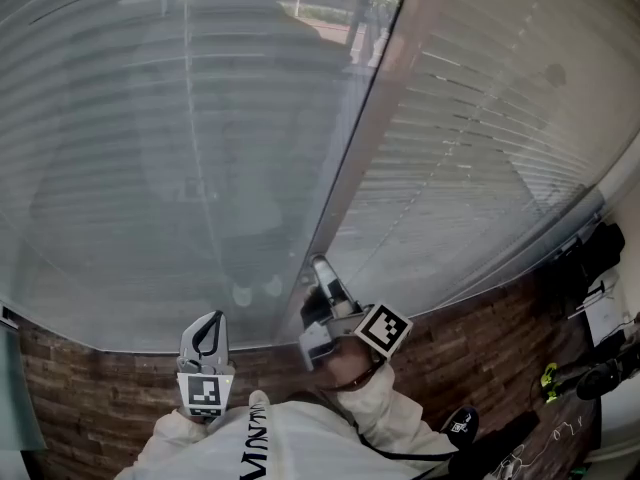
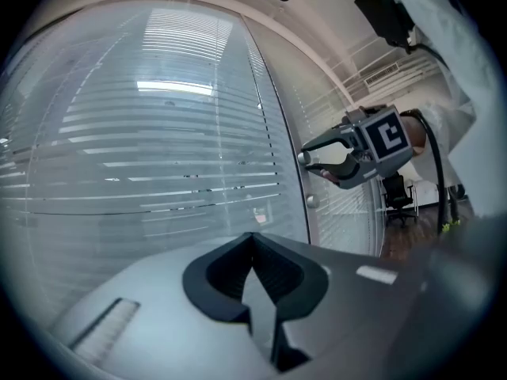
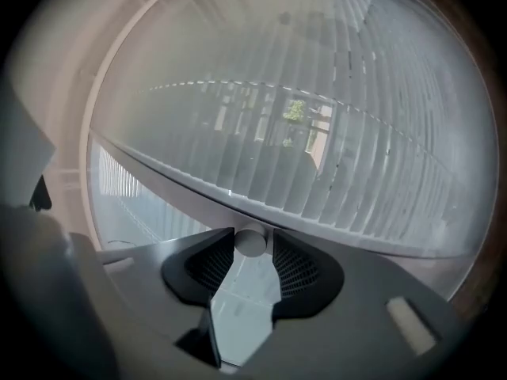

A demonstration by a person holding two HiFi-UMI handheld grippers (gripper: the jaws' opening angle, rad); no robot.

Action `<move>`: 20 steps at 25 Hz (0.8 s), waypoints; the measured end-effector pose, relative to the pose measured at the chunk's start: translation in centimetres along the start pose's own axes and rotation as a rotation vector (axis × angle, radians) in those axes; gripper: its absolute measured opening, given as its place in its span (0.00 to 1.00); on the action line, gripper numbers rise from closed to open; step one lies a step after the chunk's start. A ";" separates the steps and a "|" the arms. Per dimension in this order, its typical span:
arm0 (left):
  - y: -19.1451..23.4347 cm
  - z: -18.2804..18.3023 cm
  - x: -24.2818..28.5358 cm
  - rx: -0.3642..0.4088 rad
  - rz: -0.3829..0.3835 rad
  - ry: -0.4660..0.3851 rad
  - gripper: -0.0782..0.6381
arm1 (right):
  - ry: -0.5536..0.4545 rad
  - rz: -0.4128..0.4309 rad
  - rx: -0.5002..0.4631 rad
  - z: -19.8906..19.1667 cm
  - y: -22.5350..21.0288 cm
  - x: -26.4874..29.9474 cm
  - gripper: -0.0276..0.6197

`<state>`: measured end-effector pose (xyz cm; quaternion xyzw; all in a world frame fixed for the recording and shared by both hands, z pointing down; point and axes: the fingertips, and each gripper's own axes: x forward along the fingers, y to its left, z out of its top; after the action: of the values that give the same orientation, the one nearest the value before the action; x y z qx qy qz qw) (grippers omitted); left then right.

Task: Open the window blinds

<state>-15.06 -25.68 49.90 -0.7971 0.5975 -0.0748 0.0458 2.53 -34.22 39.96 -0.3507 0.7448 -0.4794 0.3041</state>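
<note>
Jaws of the right gripper [image 3: 252, 234] sit clamped on a small round knob [image 3: 251, 242], one pad on either side (the gripper lies turned on its side). That knob projects from the upright frame post [image 1: 352, 153] between two glazed panes, near the post's lower end. Slatted blinds [image 1: 480, 143] hang behind the glass on both sides of the post. Near the post's lower end, the left gripper [image 2: 253, 237] points at the left pane, jaws together and empty.

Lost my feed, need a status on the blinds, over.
Left tool shut, empty. Right tool clamped on the knob at the frame. Blinds part-tilted, greenery showing through. Nothing in the way seen.
</note>
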 end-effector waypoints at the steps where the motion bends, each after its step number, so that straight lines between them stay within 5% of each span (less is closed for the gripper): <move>1: 0.0 0.0 0.0 0.000 0.000 0.000 0.11 | 0.013 -0.004 -0.056 0.1 0.2 -0.1 0.26; 4: 0.1 -0.1 -0.1 0.000 0.002 -0.001 0.11 | 0.054 -0.023 -0.295 0.5 1.0 -0.6 0.27; 14: -0.1 -0.2 -0.1 0.000 -0.001 0.001 0.11 | 0.313 -0.060 -1.457 -2.3 3.5 -1.2 0.33; 20: 0.1 -0.6 -0.2 0.001 0.008 0.012 0.11 | 0.399 -0.145 -1.977 -3.2 2.2 -1.1 0.34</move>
<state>-15.35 -25.50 50.43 -0.7941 0.6011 -0.0796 0.0431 0.06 -31.10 39.16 -0.4032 0.8223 0.2853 -0.2826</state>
